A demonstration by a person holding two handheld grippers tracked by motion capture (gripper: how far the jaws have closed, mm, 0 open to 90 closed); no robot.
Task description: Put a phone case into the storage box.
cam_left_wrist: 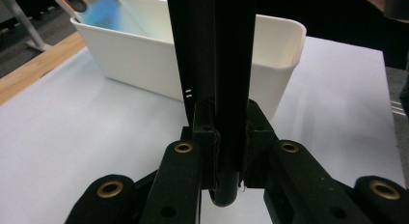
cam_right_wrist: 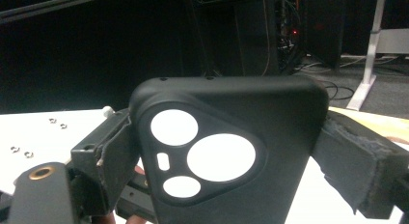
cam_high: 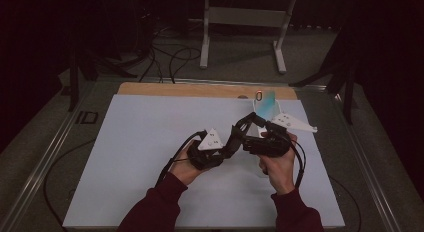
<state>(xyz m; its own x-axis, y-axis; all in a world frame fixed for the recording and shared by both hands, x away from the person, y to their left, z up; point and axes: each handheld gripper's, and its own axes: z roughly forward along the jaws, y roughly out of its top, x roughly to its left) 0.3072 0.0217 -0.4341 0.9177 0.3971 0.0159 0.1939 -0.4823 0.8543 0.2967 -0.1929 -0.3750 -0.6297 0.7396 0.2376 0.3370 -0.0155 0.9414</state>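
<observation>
White table sheet (cam_high: 150,157) with both forearms in dark red sleeves (cam_high: 160,207) entering from the near edge, hands raised together over its middle right. Far right, a white bin (cam_left_wrist: 144,64) holds a phone with a blue iridescent back (cam_high: 265,99), leaning upright. Left gripper (cam_high: 232,139), tilted rightward, pinches the thin edge of a black phone case (cam_right_wrist: 226,156) between nearly closed jaws. Right gripper (cam_high: 250,127), aimed leftward and away, clamps the same case across its width, padded fingers (cam_right_wrist: 352,161) against both sides; camera cutouts face its lens. No legible writing.
</observation>
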